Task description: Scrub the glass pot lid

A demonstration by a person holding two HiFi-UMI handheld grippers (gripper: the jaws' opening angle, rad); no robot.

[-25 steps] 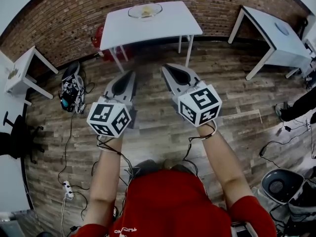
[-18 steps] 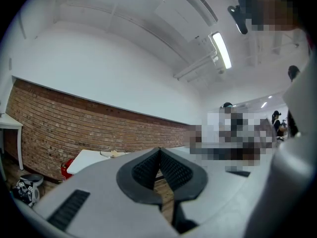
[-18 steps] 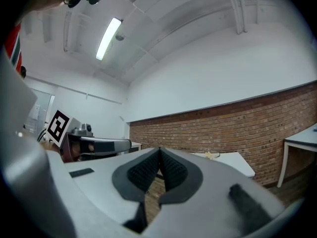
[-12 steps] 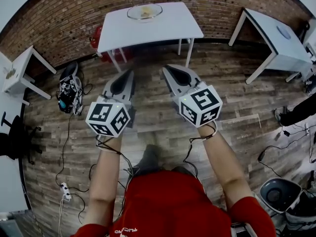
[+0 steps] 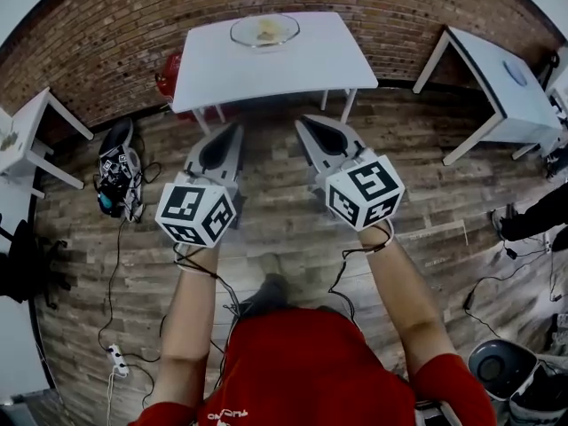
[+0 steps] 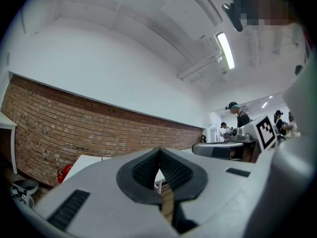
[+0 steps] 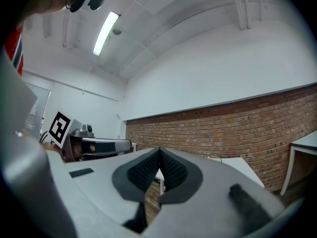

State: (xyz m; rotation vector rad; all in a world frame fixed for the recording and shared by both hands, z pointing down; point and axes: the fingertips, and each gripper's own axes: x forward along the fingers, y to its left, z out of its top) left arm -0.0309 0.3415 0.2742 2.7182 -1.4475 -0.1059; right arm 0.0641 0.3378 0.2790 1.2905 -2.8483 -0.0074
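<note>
- Three white tables stand along the brick wall [image 5: 106, 34]. The small table [image 5: 25, 136] is at the far left.
- One device with square markers [image 5: 115, 171] lies on the wood floor [image 5: 284, 229] beside that table, with cables trailing from it. One white power strip [image 5: 115, 358] lies lower down.
- One red object [image 5: 167, 71] sits by the wall behind the left legs of the middle table. What it is cannot be told.
- There are two grippers, each with one marker cube. The left gripper [image 5: 237, 128] is held above the floor with its jaws pressed together and nothing between them. The left gripper view shows its ribbed pads [image 6: 148, 168] meeting.
- The middle table [image 5: 302, 65] carries one glass pot lid [image 5: 264, 30] near its far edge, well apart from both grippers. A yellowish thing shows through the glass.
- The right gripper [image 5: 301, 121] is level with the left one. Its jaws are also closed tight and empty, and its pads [image 7: 172, 170] touch.
- The third table [image 5: 497, 82] stands at the right.
- One grey bin [image 5: 499, 362] stands at the lower right corner.
- Since a second ago, the middle table and the lid sit lower and larger in the head view.
- The bin has slid toward the bottom edge.
- A foot [image 5: 269, 284] now shows between the forearms.
- Both grippers have stayed closed in the same pose.
</note>
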